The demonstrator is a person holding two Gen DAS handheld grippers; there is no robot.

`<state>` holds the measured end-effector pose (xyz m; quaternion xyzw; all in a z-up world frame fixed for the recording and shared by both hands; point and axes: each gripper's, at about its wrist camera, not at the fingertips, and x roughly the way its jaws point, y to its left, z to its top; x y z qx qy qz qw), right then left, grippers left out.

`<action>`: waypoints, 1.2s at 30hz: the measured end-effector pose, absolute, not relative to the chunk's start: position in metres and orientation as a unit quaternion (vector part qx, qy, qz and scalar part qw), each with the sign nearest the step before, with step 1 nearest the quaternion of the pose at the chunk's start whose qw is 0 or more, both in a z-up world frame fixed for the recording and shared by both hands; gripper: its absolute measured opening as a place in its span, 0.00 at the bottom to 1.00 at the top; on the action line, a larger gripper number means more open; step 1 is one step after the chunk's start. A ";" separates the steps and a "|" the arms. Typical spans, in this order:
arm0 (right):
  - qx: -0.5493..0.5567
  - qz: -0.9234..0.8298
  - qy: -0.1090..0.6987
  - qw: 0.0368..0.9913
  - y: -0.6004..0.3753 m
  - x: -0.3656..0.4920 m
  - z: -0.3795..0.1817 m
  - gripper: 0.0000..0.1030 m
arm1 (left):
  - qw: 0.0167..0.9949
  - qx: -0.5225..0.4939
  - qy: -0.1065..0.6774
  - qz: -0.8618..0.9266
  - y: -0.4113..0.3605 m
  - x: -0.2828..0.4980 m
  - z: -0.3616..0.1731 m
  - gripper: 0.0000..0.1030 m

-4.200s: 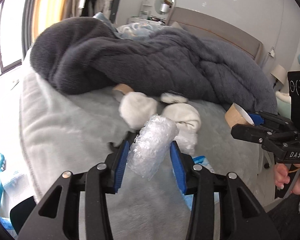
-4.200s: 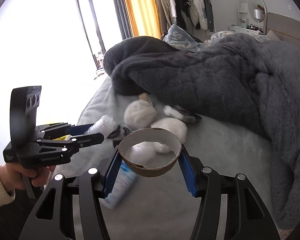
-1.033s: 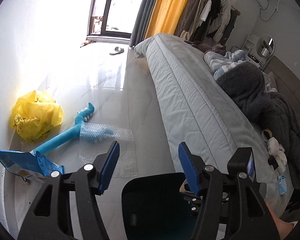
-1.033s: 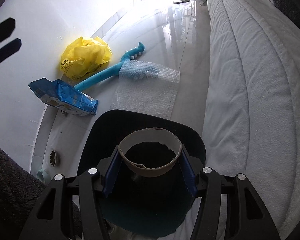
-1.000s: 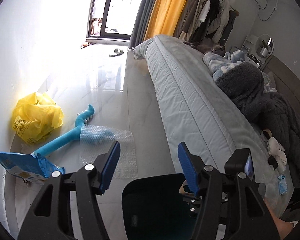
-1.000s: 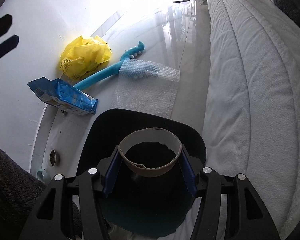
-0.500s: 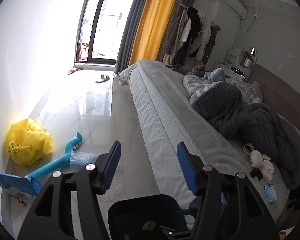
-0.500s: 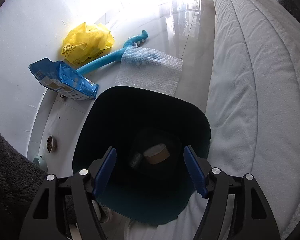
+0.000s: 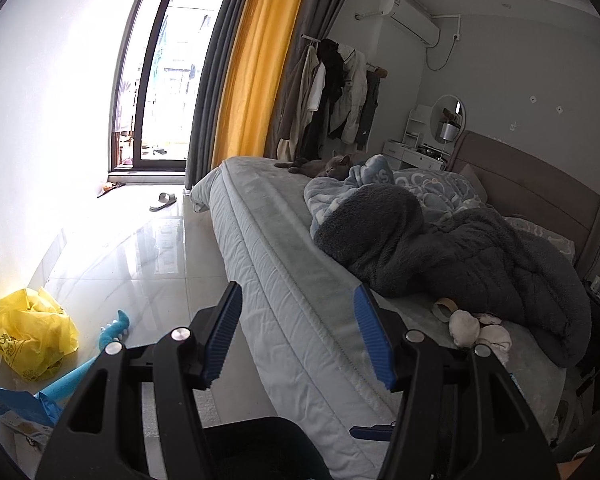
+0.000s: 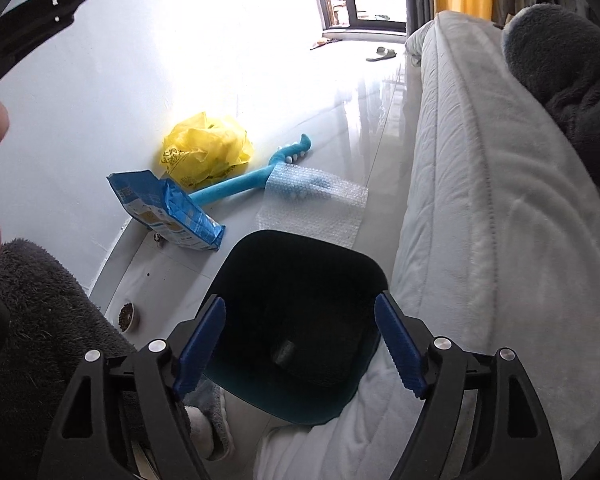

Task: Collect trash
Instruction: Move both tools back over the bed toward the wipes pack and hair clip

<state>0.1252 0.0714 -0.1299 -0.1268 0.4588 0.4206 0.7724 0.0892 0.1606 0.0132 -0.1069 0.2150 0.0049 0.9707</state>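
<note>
Right claw: spread, nothing between the blue pads; jaws just been opening; poised above the dark bin.
Left claw: released, empty, aimed across the bed edge toward the window.
Dark round-cornered trash bin: on the floor against the bed side, mouth up; interior shadowed, one small cylindrical piece of trash visible at the bottom, its material hard to tell.
Clear bubble wrap sheet: flat on the glossy floor just beyond the bin, overlapping the teal toy's head.
Teal long-necked plush toy: lying on the floor between the wrap and the yellow bag.
Crumpled yellow plastic bag: by the wall, touching the blue packet.
Blue printed foil packet: on the floor, left of the bin.
Pale grey quilted bed: carries a dark grey fluffy blanket, white socks and a cardboard ring at the blanket's near edge.
Grey cat: lying at the far end of the bed.
Small food bowl: on the floor near the wall, left of the bin.
</note>
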 end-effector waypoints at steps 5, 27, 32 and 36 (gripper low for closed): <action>-0.119 0.400 0.425 0.803 0.035 0.124 -0.109 0.78 | 0.971 -0.107 0.215 -0.009 0.139 0.096 0.010 0.58; -0.076 0.262 0.352 0.895 -0.117 0.119 -0.099 0.83 | 0.961 -0.098 0.249 -0.071 0.046 0.128 -0.015 0.64; -0.055 0.220 0.331 0.916 -0.150 0.114 -0.099 0.89 | 0.955 -0.093 0.270 -0.079 0.026 0.138 -0.030 0.64; -0.038 0.184 0.325 0.927 -0.171 0.111 -0.103 0.89 | 0.951 -0.094 0.282 -0.082 0.014 0.146 -0.039 0.64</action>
